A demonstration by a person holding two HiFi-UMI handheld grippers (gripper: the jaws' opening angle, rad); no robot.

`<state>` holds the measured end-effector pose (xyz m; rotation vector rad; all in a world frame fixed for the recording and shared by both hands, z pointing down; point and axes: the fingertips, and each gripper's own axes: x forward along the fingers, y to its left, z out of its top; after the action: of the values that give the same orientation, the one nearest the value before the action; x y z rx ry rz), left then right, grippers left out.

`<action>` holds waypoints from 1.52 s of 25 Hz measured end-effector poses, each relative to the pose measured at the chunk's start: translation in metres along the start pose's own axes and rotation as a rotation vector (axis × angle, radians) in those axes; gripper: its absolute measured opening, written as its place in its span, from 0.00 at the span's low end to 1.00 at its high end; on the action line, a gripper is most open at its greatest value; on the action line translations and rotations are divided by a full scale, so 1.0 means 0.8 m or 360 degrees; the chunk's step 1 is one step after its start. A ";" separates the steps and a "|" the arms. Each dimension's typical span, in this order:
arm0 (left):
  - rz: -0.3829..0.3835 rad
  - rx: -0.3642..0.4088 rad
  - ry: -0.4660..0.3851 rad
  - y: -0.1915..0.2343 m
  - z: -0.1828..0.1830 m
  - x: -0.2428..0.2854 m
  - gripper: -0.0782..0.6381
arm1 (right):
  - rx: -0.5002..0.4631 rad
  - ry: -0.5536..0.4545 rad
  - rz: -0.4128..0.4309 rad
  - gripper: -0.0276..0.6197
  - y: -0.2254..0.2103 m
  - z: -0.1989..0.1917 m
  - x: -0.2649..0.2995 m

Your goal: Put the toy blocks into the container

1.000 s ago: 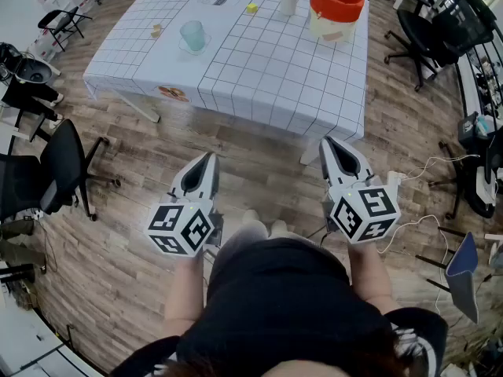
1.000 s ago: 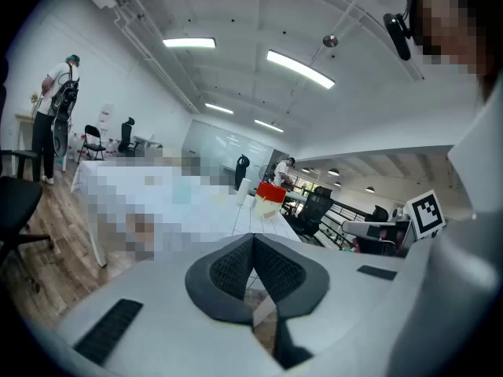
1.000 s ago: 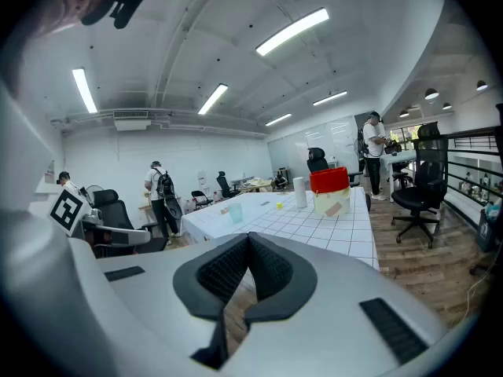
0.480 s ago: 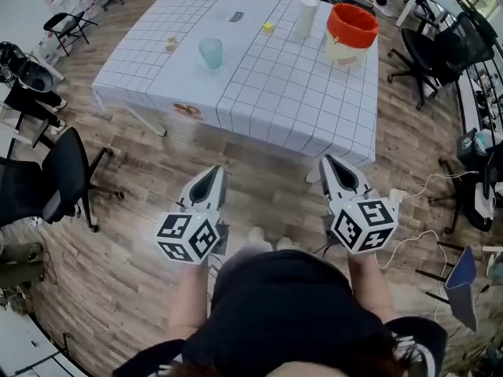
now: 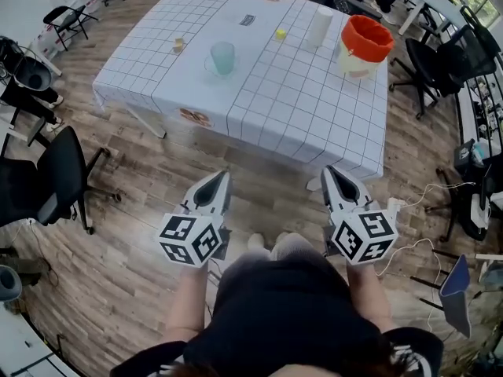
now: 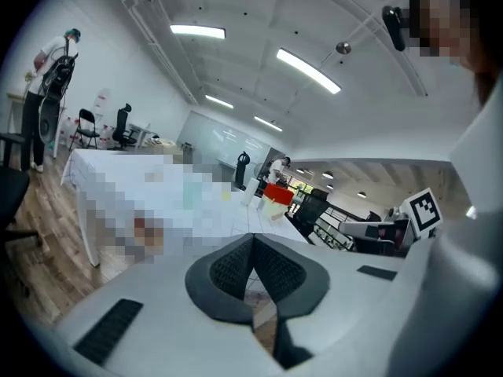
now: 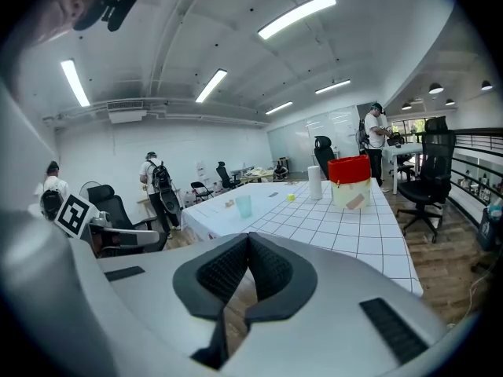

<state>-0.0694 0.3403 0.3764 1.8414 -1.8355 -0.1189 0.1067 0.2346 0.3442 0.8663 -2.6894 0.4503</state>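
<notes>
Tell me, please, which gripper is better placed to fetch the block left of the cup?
Left, probably: the tan block lies toward the left gripper; the right gripper lines up with the orange-rimmed container.

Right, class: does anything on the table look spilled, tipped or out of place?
Nothing stands out. The container, cup and white roll stand upright on the table. The yellow block and a small tan piece lie apart, and nothing is spilled.

A white, grid-lined table (image 5: pixel 299 104) was seen standing on the wooden floor (image 5: pixel 141 179). At its far right a red-rimmed container (image 5: pixel 364 47) was set, with a white roll (image 5: pixel 321 27) just left of it, then a yellow block (image 5: pixel 280 34). A teal cup (image 5: pixel 222 57) was placed nearer the middle, and a small tan block (image 5: pixel 179 44) was left of that.
</notes>
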 end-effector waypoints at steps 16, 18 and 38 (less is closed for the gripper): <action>0.0144 0.0042 -0.0146 0.020 0.063 0.123 0.15 | -0.0080 0.0116 0.0264 0.07 -0.067 0.036 0.135; 0.0215 0.0074 -0.0157 0.024 0.069 0.139 0.15 | -0.0089 0.0126 0.0292 0.07 -0.075 0.040 0.150; 0.0708 0.0195 -0.0212 0.095 0.114 0.178 0.15 | -0.0164 0.0186 0.0396 0.07 -0.118 0.057 0.231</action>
<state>-0.1662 0.1821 0.3736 1.4846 -2.3449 0.0346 0.0117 0.0494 0.3875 0.4639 -2.6943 0.3968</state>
